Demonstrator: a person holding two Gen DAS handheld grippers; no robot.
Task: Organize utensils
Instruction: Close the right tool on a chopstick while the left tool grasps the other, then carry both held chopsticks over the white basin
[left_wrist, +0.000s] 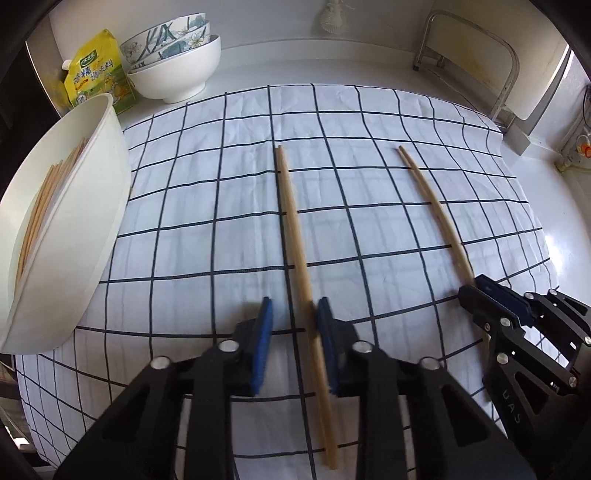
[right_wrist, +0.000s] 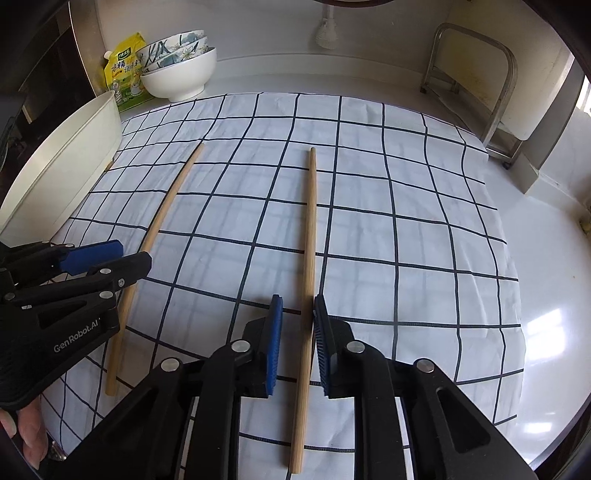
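Observation:
Two wooden chopsticks lie lengthwise on a white cloth (left_wrist: 207, 206) with dark checks. My left gripper (left_wrist: 294, 306) is shut on the near part of the left chopstick (left_wrist: 290, 206), with a blue pad on each side of it. From the right wrist view, that gripper (right_wrist: 136, 253) grips the same stick (right_wrist: 166, 206) low at the left. My right gripper (right_wrist: 296, 301) is shut on the right chopstick (right_wrist: 312, 206). The left wrist view shows the right gripper (left_wrist: 476, 288) closed over that stick (left_wrist: 432, 206). Both sticks rest on the cloth.
A white oval tub (left_wrist: 96, 206) at the left edge of the cloth holds several chopsticks (left_wrist: 40, 199). Stacked bowls (left_wrist: 177, 70) and a yellow pouch (left_wrist: 98, 70) stand at the back left. A metal rack (left_wrist: 480, 55) stands at the back right. A person's fingers (right_wrist: 29, 432) hold the left gripper.

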